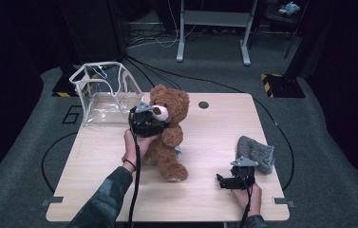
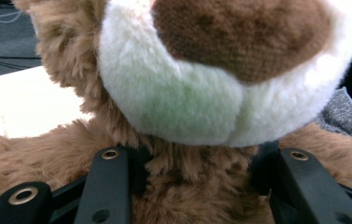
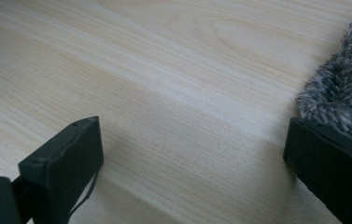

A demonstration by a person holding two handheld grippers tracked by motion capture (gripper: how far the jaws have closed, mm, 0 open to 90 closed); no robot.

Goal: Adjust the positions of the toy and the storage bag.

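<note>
Plush furry bear (image 1: 167,128); matt wood table (image 1: 205,142).

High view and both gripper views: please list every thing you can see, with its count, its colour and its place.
Teddy bear: one, brown with a white muzzle, sitting upright at the table's left middle.
Transparent bag: one, clear with white edges, far left corner of the table.
Fluffy cloth: one, grey, near the table's right edge.
Table: one, light wood, with a dark round hole near its far edge.
Cables: several, black, on the grey floor behind the table.
Left tool: one, black, jaws closed on the bear's neck below the muzzle.
Right tool: one, black, jaws apart over bare wood, low on the table beside the cloth.
</note>
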